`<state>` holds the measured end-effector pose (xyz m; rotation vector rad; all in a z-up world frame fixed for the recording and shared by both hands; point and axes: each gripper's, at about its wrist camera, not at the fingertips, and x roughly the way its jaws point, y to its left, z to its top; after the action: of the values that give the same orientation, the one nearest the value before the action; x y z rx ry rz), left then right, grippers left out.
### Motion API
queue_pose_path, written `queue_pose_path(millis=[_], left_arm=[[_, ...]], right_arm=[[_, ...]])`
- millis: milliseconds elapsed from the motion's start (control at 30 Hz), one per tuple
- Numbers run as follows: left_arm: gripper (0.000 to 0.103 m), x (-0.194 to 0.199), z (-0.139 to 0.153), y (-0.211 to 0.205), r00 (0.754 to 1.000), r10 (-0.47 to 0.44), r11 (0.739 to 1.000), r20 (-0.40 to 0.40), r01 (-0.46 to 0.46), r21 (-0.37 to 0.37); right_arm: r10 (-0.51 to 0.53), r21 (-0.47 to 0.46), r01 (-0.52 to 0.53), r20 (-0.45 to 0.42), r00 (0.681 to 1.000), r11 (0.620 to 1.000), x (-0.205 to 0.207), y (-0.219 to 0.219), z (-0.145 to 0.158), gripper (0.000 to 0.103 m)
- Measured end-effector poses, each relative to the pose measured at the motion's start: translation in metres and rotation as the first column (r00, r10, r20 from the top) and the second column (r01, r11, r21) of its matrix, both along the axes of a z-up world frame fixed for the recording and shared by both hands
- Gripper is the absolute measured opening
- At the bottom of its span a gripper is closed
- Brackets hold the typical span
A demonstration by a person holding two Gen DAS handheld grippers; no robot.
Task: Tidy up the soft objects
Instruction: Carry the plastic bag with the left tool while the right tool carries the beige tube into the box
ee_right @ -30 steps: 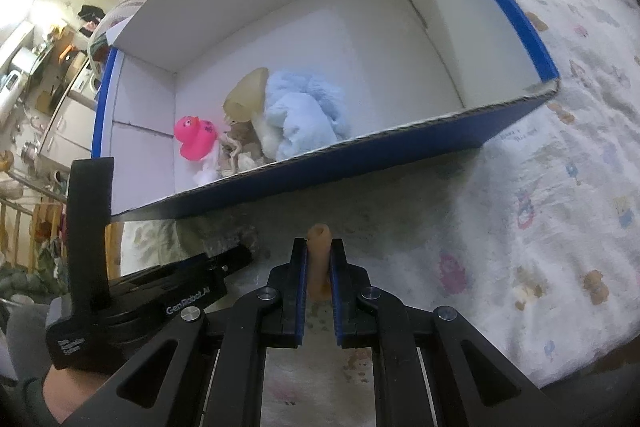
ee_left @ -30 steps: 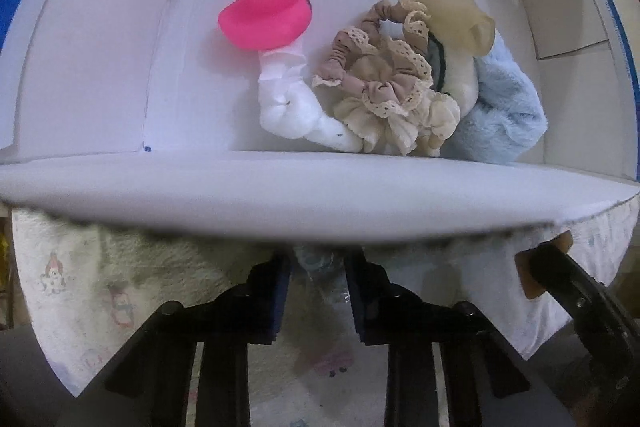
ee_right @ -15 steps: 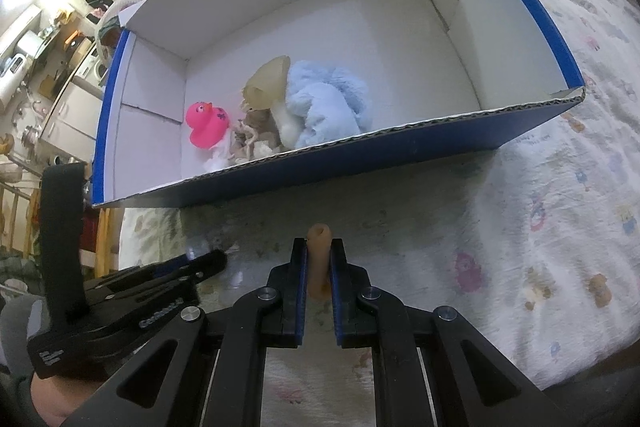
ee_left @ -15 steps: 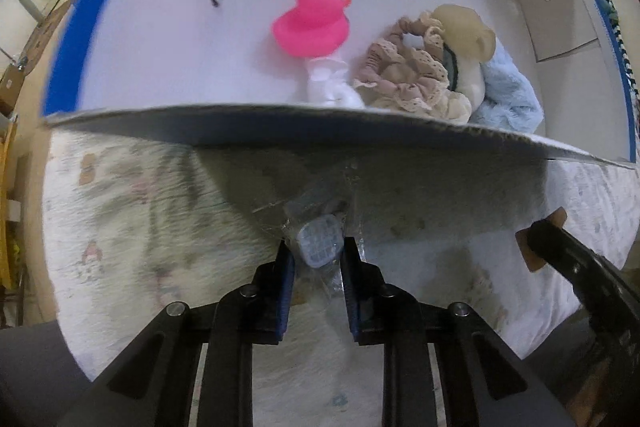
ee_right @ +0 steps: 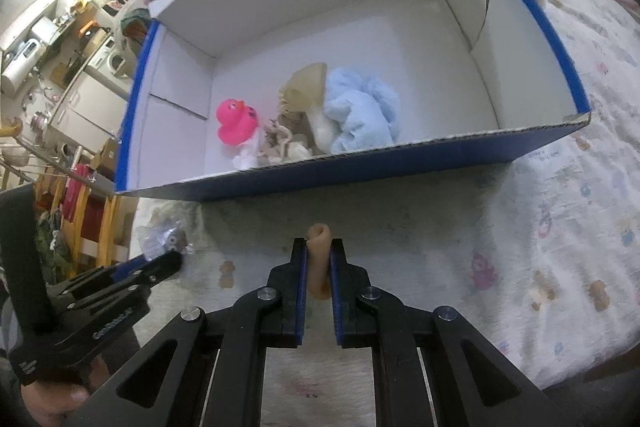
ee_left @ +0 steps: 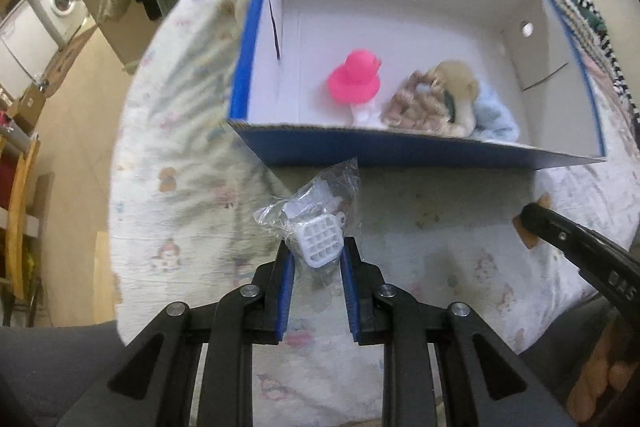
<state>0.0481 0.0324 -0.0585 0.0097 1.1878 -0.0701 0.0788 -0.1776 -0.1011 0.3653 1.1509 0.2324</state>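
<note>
The left gripper clamps a crinkly clear bag holding a white gridded piece, near the blue box, while the right gripper pinches a tan squishy strip.

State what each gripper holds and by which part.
Left gripper: shut on the clear plastic bag, at the white grid piece in its lower end. Right gripper: shut on the tan soft piece around its middle.

You can read "GenRobot.AI" on the left gripper body | other marks on both grippers stay too blurred.
</note>
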Motion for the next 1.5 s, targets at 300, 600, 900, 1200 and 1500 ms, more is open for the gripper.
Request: queue_pose_path(millis=[300, 600, 900, 1200, 1500], left_arm=[[0.020, -0.002, 0.056, -0.027, 0.986, -0.039, 0.999, 0.165, 0.042, -0.015], [0.020, 0.043, 0.084, -0.033, 0.973, -0.068, 0.998, 0.219, 0.071, -0.002], [0.020, 0.092, 0.081, -0.049, 0.973, -0.105, 0.994, 0.206, 0.103, 0.020], [0.020, 0.126, 0.055, -0.064, 0.972, -0.122, 0.991, 0.200, 0.107, 0.086], [0.020, 0.144, 0.017, -0.059, 0.990, -0.061, 0.997, 0.125, 0.056, 0.043]], right_arm=[[0.032, 0.020, -0.035, 0.109, 0.994, 0.999, -0.004, 0.000, 0.045, 0.012], [0.036, 0.038, -0.044, 0.189, 0.981, 0.998, 0.022, -0.007, 0.085, 0.012], [0.037, 0.026, -0.043, 0.223, 0.974, 0.999, 0.060, -0.013, 0.098, 0.012], [0.008, 0.047, -0.018, 0.206, 0.979, 0.999, 0.091, -0.021, 0.071, 0.012], [0.010, 0.028, -0.014, 0.147, 0.989, 1.000, 0.105, -0.017, 0.044, 0.012]])
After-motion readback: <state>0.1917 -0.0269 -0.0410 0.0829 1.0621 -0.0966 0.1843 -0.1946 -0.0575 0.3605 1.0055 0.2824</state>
